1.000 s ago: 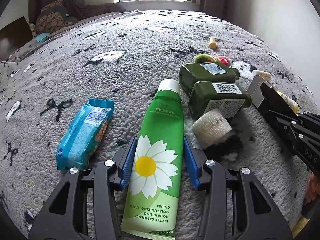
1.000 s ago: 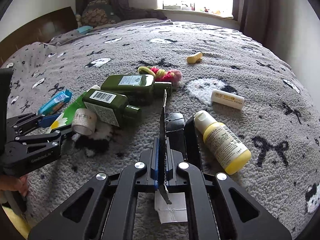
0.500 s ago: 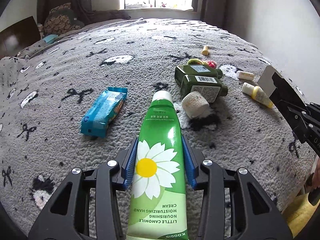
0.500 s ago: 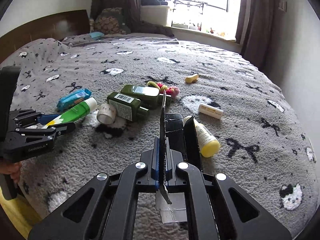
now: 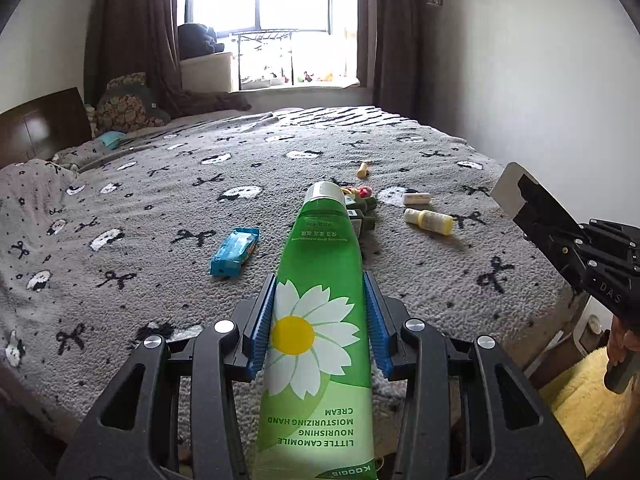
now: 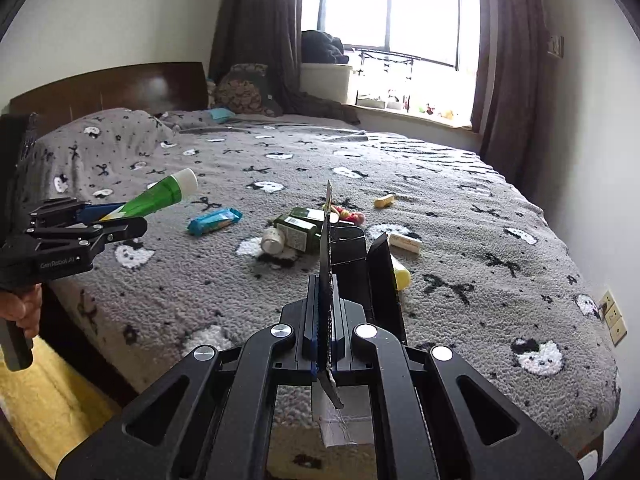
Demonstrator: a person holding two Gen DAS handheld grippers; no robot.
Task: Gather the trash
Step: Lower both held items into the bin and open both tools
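My left gripper (image 5: pixel 320 320) is shut on a green hand cream tube (image 5: pixel 316 340) with a daisy print, held up over the bed's near edge; it also shows in the right wrist view (image 6: pixel 160 196). My right gripper (image 6: pixel 326 312) is shut on a flat black carton (image 6: pixel 340 256), seen edge-on, also lifted above the bed. On the grey blanket lie a blue snack wrapper (image 5: pixel 235 251), two dark green bottles (image 6: pixel 300 228), a white tape roll (image 6: pixel 273 240), a yellow bottle (image 5: pixel 430 221) and a white tube (image 5: pixel 416 198).
The bed (image 6: pixel 460 208) has a wooden headboard (image 6: pixel 108 88) at the left and a white wall at the right. A small yellow item (image 5: pixel 362 169) and coloured hair ties (image 6: pixel 348 213) lie further back. A yellow rug (image 5: pixel 580 396) covers the floor by the bed.
Both grippers have lifted and pulled back from the bed with their loads, so the items on the blanket look smaller and farther away. Neither grip has changed.
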